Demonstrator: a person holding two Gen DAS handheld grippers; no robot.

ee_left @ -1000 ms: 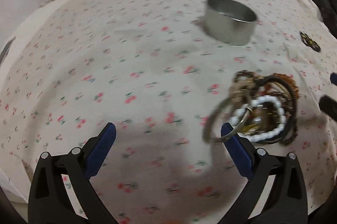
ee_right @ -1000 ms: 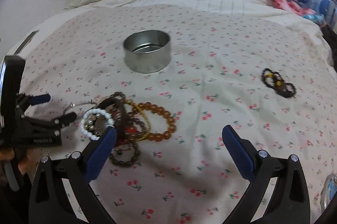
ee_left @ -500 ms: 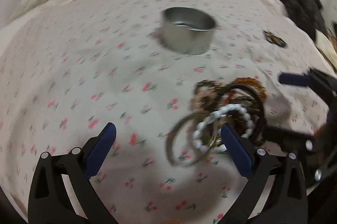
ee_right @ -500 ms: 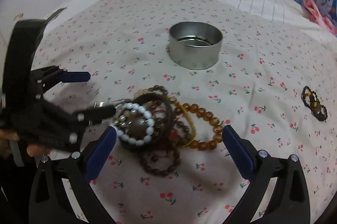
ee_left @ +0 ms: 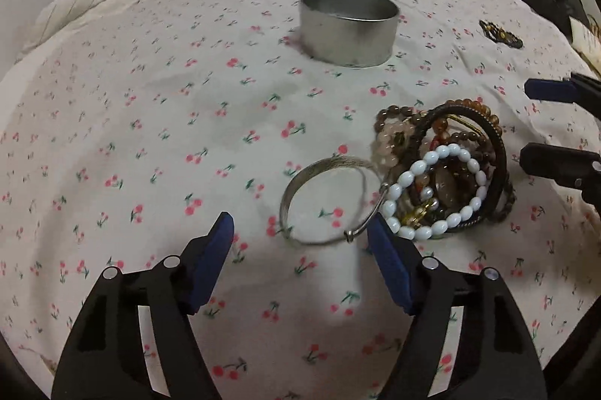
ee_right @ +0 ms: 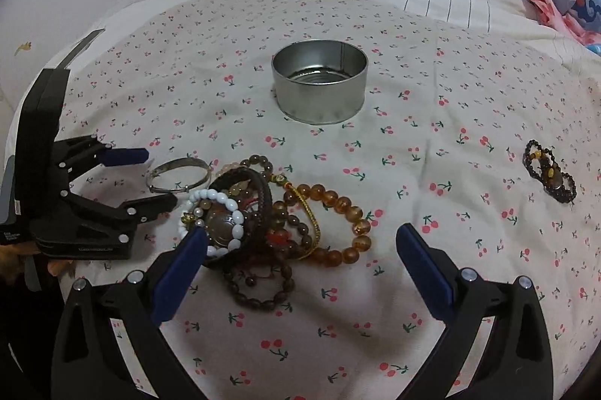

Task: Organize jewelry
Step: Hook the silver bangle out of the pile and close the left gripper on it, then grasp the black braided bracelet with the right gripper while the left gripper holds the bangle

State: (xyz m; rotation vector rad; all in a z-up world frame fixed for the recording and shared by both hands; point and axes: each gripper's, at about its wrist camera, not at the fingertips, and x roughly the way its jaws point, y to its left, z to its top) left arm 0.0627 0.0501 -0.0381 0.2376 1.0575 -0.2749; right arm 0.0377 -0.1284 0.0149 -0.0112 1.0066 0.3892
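Silver bangle [ee_left: 326, 201] flat on the cherry-print bed sheet [ee_left: 150, 122], just ahead of the left tool [ee_left: 300, 242] toward 1 o'clock, touching the bracelet heap [ee_left: 447, 174] at 2 o'clock. Left tool nearer, jaws just been closing, nothing pinched yet (bangle lying ahead of the tips, not between them). Right tool [ee_right: 300, 242] wide open, empty, over the heap. Metal tin [ee_left: 349, 26] well off at 12 o'clock, probably the destination.
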